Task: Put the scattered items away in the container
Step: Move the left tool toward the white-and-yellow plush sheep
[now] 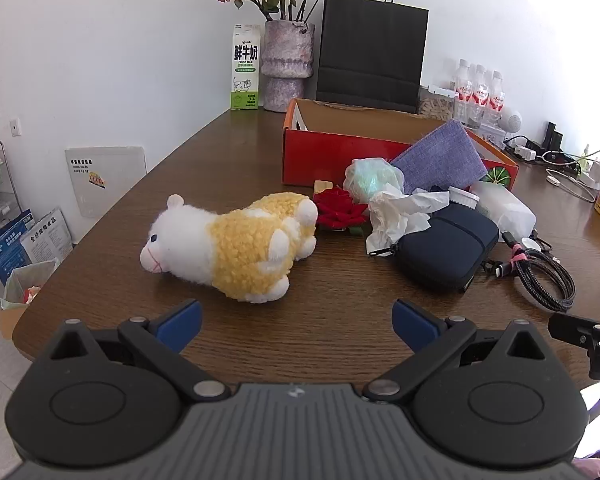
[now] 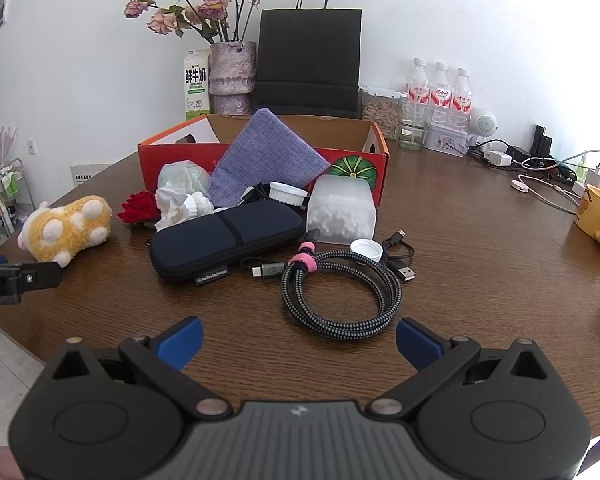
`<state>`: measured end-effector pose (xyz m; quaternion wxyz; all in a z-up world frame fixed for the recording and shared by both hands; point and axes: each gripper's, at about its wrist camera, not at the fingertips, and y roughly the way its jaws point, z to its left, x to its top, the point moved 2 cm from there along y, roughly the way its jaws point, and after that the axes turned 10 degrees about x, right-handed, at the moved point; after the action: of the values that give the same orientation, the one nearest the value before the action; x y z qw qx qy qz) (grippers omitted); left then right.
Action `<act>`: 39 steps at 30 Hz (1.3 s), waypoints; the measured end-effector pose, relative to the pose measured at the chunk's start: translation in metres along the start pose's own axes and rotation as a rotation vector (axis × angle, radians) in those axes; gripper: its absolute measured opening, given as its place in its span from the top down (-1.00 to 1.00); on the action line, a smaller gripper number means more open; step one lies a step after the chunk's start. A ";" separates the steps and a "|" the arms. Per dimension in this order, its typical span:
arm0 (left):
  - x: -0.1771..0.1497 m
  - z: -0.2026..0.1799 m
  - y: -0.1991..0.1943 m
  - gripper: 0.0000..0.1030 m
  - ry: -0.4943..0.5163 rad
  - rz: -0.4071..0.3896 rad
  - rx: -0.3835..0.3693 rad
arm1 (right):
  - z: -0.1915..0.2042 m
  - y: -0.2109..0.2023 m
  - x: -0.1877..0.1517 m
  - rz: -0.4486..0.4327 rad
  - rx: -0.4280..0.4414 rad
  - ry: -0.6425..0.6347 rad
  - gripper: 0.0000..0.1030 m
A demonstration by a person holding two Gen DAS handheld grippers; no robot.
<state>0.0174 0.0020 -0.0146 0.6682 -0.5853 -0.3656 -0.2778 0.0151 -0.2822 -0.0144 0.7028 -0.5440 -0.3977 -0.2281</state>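
Observation:
An open red cardboard box [image 1: 324, 148] [image 2: 356, 160] stands at the back of the brown table, a purple cloth [image 1: 440, 158] [image 2: 268, 156] leaning over its front wall. In front of it lie a yellow-and-white plush sheep [image 1: 236, 248] [image 2: 68, 228], a red fabric rose [image 1: 340, 210] [image 2: 138, 206], crumpled tissue [image 1: 396, 216] [image 2: 172, 204], a dark zip case [image 1: 444, 248] [image 2: 224, 240], a cotton-swab box [image 2: 340, 212], a white cap [image 2: 366, 249] and a coiled braided cable [image 1: 544, 276] [image 2: 340, 296]. My left gripper [image 1: 296, 324] is open just short of the sheep. My right gripper [image 2: 298, 340] is open just short of the cable.
Along the wall stand a milk carton [image 1: 245, 68], a vase of dried roses [image 1: 287, 64], a black paper bag [image 1: 372, 56], water bottles [image 2: 440, 92] and chargers with cords [image 2: 540, 164]. A yellow mug [image 2: 598, 210] sits at the right. The table's rounded edge falls away at left.

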 end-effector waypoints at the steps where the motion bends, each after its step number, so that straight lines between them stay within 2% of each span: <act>1: 0.000 0.000 0.000 -1.00 0.000 0.001 0.001 | 0.000 0.000 0.000 0.000 -0.001 0.000 -1.00; 30: -0.003 -0.001 0.005 -1.00 0.003 0.024 0.014 | -0.002 0.005 -0.004 0.021 0.006 0.014 -1.00; 39: 0.015 0.013 0.017 -1.00 -0.016 -0.007 0.072 | -0.021 0.017 0.003 0.024 -0.010 0.063 -1.00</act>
<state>0.0372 0.0187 -0.0112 0.6849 -0.5618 -0.3830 -0.2620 0.0365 -0.2967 -0.0242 0.7149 -0.5447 -0.3678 -0.2385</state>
